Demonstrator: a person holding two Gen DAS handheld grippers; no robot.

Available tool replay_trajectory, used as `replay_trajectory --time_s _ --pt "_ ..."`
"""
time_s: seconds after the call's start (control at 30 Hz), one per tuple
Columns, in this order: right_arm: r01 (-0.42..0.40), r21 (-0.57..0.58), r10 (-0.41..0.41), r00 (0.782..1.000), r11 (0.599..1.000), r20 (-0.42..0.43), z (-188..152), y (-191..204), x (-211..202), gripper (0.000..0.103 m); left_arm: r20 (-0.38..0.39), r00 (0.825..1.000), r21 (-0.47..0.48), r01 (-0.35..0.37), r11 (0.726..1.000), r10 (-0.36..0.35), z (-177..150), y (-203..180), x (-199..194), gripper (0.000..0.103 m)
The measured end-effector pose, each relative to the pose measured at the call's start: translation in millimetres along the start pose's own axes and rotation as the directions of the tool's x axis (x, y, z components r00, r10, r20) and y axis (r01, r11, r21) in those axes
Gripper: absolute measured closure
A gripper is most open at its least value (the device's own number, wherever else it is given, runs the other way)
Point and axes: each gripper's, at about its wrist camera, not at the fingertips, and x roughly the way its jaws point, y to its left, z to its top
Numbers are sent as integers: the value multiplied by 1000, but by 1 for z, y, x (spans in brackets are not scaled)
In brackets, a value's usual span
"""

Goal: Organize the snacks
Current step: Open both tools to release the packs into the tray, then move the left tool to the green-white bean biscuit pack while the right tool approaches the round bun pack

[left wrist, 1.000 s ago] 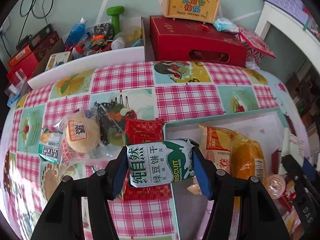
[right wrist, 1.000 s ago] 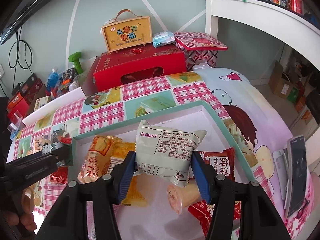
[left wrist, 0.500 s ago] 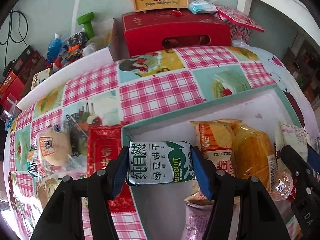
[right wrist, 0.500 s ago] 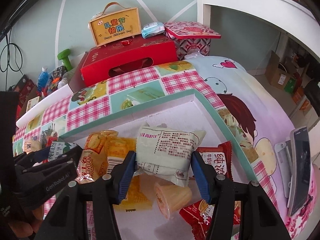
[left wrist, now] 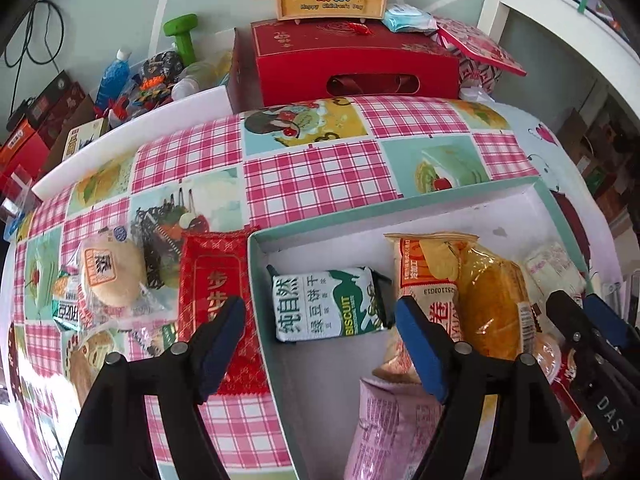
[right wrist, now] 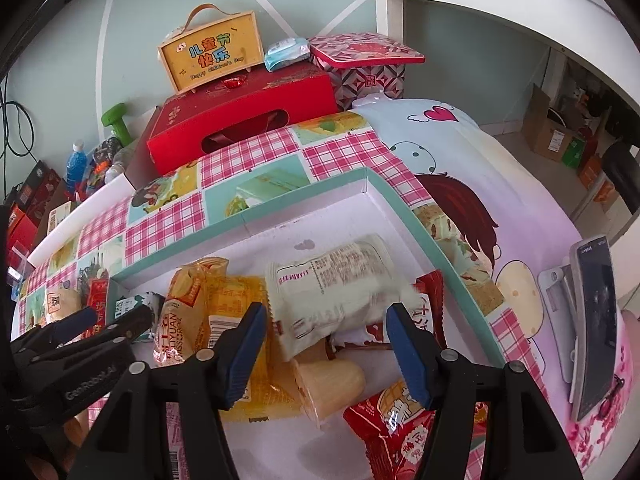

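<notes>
Green biscuit packet [left wrist: 328, 305]: now lying in the near-left corner of the teal-rimmed box [left wrist: 256, 272], released half a second ago by the left gripper [left wrist: 320, 330], whose jaws are spread wide. White snack packet [right wrist: 332, 280]: likewise dropped among the boxed snacks; right gripper [right wrist: 326, 344] spread, nothing held. Two items judged delivered. Round bun [left wrist: 110, 272] and red packet [left wrist: 216, 280] are left on the checked tablecloth [left wrist: 320, 176].
</notes>
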Motion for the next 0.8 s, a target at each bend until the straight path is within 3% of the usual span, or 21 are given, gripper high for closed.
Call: replay_trajectory --time_s 0.17,0.23,0.27,0.33,0.4,0.57,0.8 --pt "15 -18 -15 1000 1000 -3 -1 2 -8 33 0 1000 -70 12 997 -12 -8 16 -11 19" --pt "17 -19 -17 1000 1000 4 -1 2 -12 21 0 1000 -93 2 996 -2 -9 22 -15 18" --pt "14 -19 -14 1000 1000 5 -1 3 -13 20 5 1000 -105 -2 995 3 -10 24 -18 13" --pt "6 -24 -6 1000 1000 4 -2 4 -14 6 19 1000 -130 -18 991 20 -11 30 -21 7" --pt "4 -31 -4 1000 1000 6 -2 7 -15 0 23 999 -147 -43 988 47 -13 34 -22 7" --pt "0 -53 -1 1000 999 -10 -4 13 -13 0 -10 999 -173 -45 984 44 -23 41 -15 6" --pt "-14 -75 13 1000 997 -19 -7 19 -14 0 12 997 -166 -78 983 81 -34 45 -22 6"
